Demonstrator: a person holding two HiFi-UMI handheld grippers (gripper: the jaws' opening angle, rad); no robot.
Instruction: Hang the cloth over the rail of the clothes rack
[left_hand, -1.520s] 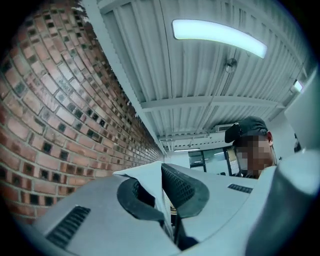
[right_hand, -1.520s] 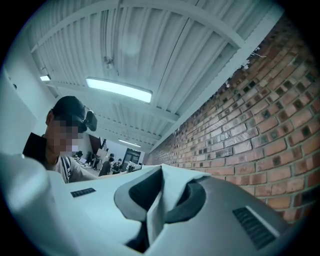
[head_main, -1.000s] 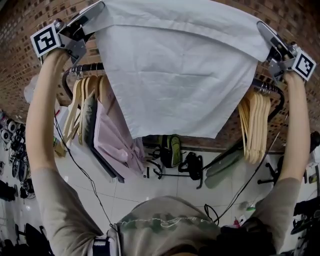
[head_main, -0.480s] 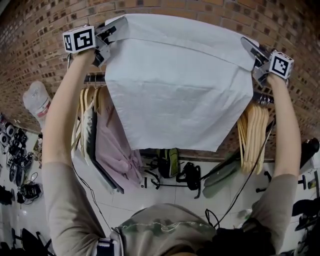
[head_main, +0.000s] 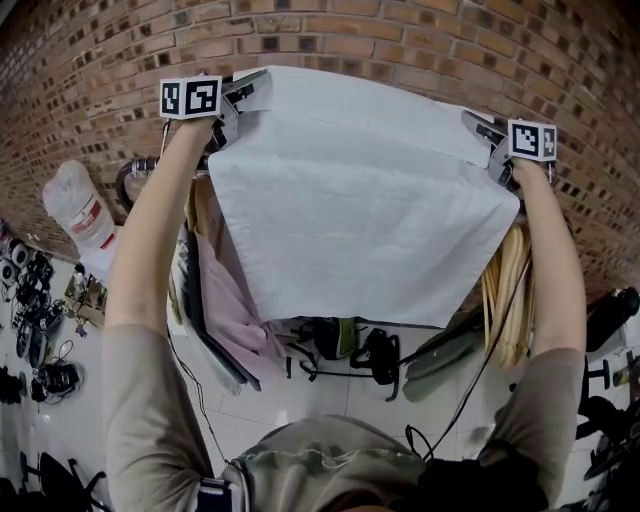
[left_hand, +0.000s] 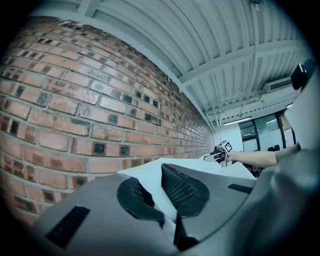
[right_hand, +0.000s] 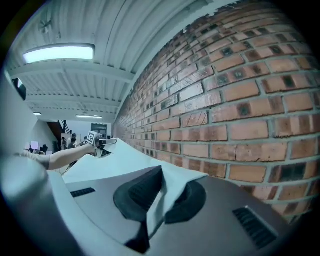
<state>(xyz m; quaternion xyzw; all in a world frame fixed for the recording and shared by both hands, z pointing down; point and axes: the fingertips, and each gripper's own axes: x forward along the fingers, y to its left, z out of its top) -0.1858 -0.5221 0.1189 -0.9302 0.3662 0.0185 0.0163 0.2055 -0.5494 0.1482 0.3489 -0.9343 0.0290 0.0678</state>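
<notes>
Left claw (head_main: 243, 95) clenched on one top corner of the cloth (head_main: 360, 210), right claw (head_main: 480, 128) clenched on the other. That's why the cloth spreads wide and flat, with no sag between them. It's held high before the brick wall (head_main: 400, 40), its free edge dangling past the hangers (head_main: 510, 290). Rail (head_main: 135, 168) peeks out at the left; whether they touch, I can't tell. Wide corners should lay it evenly.
</notes>
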